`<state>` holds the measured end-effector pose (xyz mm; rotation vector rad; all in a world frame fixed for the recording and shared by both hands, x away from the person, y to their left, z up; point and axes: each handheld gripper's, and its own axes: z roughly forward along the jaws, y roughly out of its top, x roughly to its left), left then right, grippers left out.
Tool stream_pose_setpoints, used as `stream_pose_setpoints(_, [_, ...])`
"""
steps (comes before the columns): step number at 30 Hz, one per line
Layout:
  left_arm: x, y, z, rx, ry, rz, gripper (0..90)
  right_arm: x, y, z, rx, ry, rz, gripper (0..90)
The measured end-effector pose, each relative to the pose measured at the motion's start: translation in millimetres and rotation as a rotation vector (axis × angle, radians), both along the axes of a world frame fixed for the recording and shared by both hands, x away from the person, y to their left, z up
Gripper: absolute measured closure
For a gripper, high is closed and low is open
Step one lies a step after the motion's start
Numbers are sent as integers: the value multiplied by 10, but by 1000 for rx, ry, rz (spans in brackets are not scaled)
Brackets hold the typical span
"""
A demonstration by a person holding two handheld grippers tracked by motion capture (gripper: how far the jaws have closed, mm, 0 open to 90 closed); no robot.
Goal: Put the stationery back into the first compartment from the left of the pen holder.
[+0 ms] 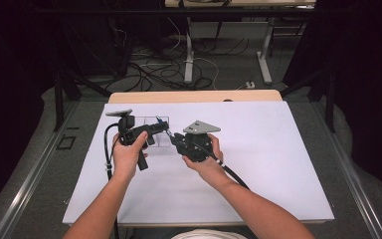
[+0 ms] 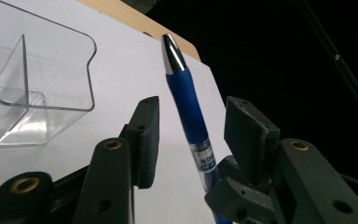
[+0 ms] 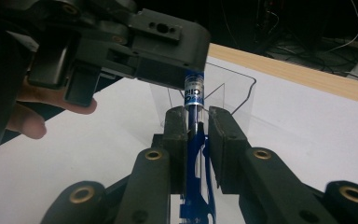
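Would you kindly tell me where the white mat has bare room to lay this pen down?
The white mat is bare right of the right hand-held gripper and along the near edge. It is crowded mid-left, where the left hand-held gripper, pen and clear tray meet.

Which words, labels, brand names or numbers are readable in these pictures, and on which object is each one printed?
No text can be read in full.
Blue pen: its clear barrel carries a small blue-and-white label; in the left gripper view only the letters "CK" seem legible, the rest is blurred.
In the right gripper view the same label is too small and blurred to read.
Clear plastic organizer, both grippers and white table surface: no text visible.
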<state>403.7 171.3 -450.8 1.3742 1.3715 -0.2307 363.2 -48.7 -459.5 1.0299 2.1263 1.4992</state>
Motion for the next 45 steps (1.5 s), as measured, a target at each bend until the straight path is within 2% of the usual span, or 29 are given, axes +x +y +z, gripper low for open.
stream_pose_setpoints(4, [18,3,-10,-3,19,-14,604,-14,27,-4,-1,0,5,778])
stream_pose_setpoints(13, [32,30,-21,-32,48,16,681,-26,60,-16,0,-15,13,778])
stream_pose_setpoints(16, [35,46,-22,-32,57,12,722,-25,60,-16,0,-20,18,778])
stream_pose_setpoints(19, [38,52,-21,-56,77,15,746,-32,61,-14,-1,-16,19,778])
stream_pose_setpoints(20, [39,50,-22,-64,79,16,752,-31,56,-10,-17,-18,21,778])
stream_pose_setpoints(22, [39,47,-19,-77,87,17,765,-36,63,-22,-2,-17,17,777])
stream_pose_setpoints(28, [47,77,-14,-79,105,-14,787,-32,70,-37,-17,-14,22,777])
stream_pose_setpoints(33, [51,72,-3,-81,111,-13,792,-24,80,-49,-11,-23,15,776])
stream_pose_setpoints(35, [50,54,0,-84,103,4,793,-28,75,-37,-19,0,18,775])
stream_pose_setpoints(38, [52,60,21,-79,104,-11,793,-17,71,-25,-8,-2,22,772])
stream_pose_setpoints(39, [54,44,22,-75,93,2,794,-25,67,-15,-12,20,17,769])
stream_pose_setpoints(40, [55,59,35,-67,97,-18,794,-18,68,-14,-7,19,16,763])
stream_pose_setpoints(41, [55,56,42,-61,89,-12,794,-13,69,-13,2,17,14,749])
stream_pose_setpoints(42, [59,38,44,-65,73,15,795,-9,61,-10,3,20,19,723])
stream_pose_setpoints(43, [62,51,57,-58,77,7,795,-10,55,-6,2,27,23,697])
stream_pose_setpoints(45, [73,62,68,-46,56,21,795,-7,42,-1,-5,50,30,651])
